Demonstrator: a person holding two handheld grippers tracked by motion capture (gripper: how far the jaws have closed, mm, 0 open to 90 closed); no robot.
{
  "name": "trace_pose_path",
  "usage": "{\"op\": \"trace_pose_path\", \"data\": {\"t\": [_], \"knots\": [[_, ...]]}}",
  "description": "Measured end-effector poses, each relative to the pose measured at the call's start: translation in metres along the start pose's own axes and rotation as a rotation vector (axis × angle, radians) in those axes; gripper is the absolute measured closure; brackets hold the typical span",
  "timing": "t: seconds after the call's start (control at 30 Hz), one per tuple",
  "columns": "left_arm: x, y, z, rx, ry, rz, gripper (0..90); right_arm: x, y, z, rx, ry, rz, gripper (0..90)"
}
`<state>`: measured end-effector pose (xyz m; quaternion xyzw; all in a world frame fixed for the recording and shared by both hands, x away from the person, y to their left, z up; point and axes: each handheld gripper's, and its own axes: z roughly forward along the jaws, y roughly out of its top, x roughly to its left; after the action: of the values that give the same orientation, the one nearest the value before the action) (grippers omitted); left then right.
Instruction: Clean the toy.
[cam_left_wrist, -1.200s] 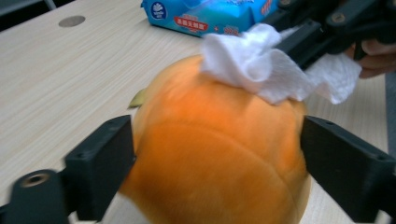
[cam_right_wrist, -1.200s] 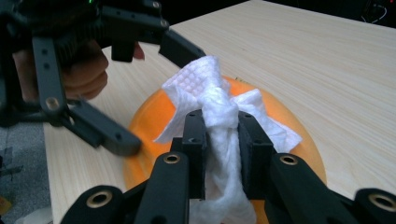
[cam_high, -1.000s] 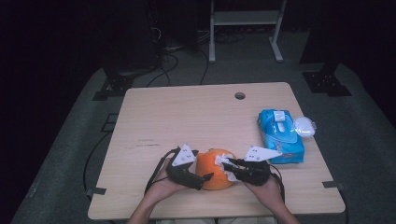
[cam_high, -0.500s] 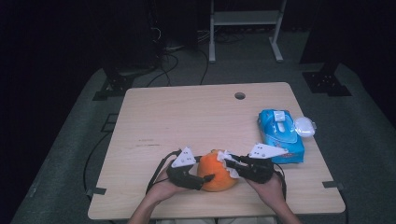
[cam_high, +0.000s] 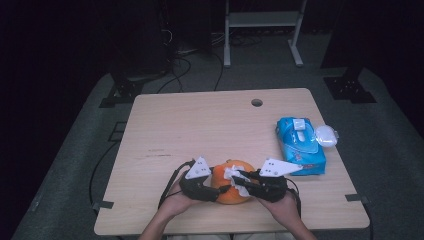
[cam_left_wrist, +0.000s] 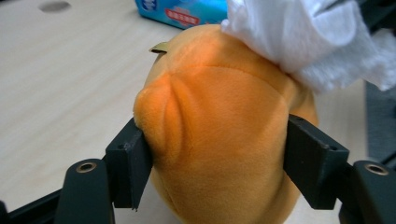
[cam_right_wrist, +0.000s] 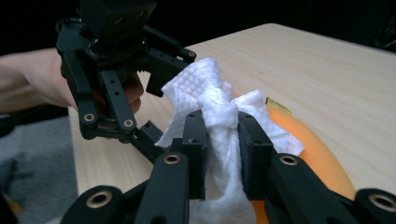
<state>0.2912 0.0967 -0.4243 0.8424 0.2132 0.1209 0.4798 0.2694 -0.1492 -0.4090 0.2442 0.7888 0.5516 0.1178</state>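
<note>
Left gripper view: left gripper (cam_left_wrist: 219, 154) fingers, just closing, press orange plush (cam_left_wrist: 219, 130); right gripper (cam_right_wrist: 223, 140) clenches white wipe (cam_right_wrist: 219, 116), seemingly touching plush, near surface (cam_high: 200, 125) front edge.

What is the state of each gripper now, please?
Left gripper: closed on the orange plush; its jaws have just been closing.
Right gripper: closed on the white wipe, which rests on the plush.

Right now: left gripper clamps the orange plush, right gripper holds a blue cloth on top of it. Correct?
Not quite: the cloth in the right gripper is white, not blue, as the right gripper view shows. The left gripper does clamp the orange plush.
</note>
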Motion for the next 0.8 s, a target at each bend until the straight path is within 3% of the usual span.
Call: {"op": "trace_pose_path", "data": {"t": [0.1,0.2,0.3,0.4,0.5,0.6,0.8], "knots": [[0.0,-0.001,0.001,-0.014,-0.018,-0.019,29.8,-0.008,-0.002,-0.002,0.0,-0.022,0.017,74.8],[0.003,-0.002,0.005,-0.014,-0.051,-0.073,18.7,-0.019,-0.009,-0.004,0.024,-0.078,0.028,74.8],[0.004,-0.005,0.01,-0.01,-0.054,-0.104,16.3,-0.024,-0.013,-0.007,0.021,-0.09,0.053,74.7],[0.003,-0.004,0.008,0.002,-0.03,-0.083,23.2,-0.017,-0.01,-0.005,0.012,-0.09,0.042,74.7],[0.001,-0.002,0.008,0.002,-0.024,-0.076,25.3,-0.002,-0.003,0.0,0.0,-0.037,-0.011,74.7],[0.002,-0.003,0.006,0.003,-0.024,-0.076,26.4,0.004,0.0,0.003,0.015,-0.04,-0.061,74.7],[0.001,-0.003,0.007,-0.001,-0.025,-0.071,26.7,-0.021,-0.008,-0.008,0.019,-0.108,0.019,74.7]]}}
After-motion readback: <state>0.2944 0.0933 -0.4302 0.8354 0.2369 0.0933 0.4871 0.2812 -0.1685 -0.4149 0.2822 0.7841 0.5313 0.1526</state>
